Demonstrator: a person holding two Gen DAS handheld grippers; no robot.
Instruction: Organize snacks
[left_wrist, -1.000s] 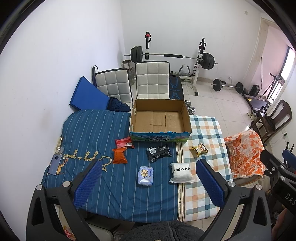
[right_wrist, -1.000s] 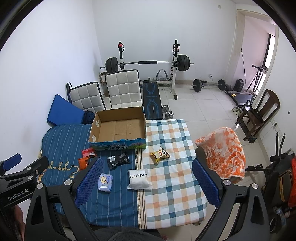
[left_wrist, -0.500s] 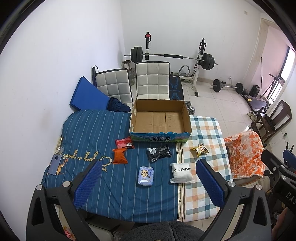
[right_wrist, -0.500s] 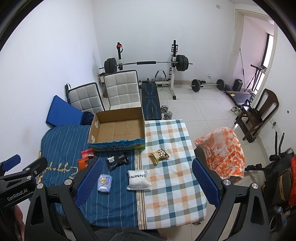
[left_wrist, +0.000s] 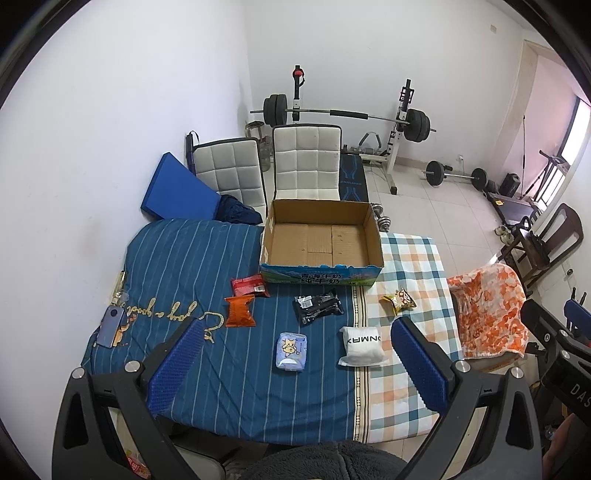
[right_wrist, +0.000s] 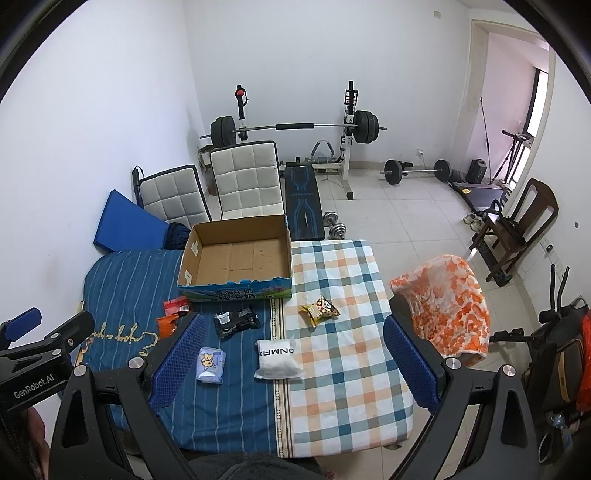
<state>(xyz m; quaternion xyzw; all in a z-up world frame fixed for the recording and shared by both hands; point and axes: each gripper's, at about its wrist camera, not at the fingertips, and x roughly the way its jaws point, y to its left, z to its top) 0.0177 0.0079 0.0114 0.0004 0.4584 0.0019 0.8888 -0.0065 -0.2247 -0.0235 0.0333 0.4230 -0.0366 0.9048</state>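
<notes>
An empty cardboard box (left_wrist: 321, 240) (right_wrist: 236, 254) stands at the table's far middle. In front of it lie a red packet (left_wrist: 249, 286), an orange packet (left_wrist: 240, 312), a black packet (left_wrist: 317, 305) (right_wrist: 236, 320), a light blue packet (left_wrist: 291, 350) (right_wrist: 210, 364), a white packet (left_wrist: 362, 345) (right_wrist: 277, 358) and a yellow packet (left_wrist: 399, 301) (right_wrist: 319, 309). My left gripper (left_wrist: 295, 363) is open, high above the near edge. My right gripper (right_wrist: 291, 363) is open too, holding nothing.
The table wears a blue striped cloth (left_wrist: 177, 266) and a checked cloth (right_wrist: 340, 280). A phone (left_wrist: 109, 326) lies at the left edge. Two white chairs (left_wrist: 306, 162) stand behind the table, an orange-draped chair (right_wrist: 447, 302) to the right, with weights beyond.
The right wrist view has shifted slightly, so the scene sits a little lower and further left. The left gripper and all packets are where they were.
</notes>
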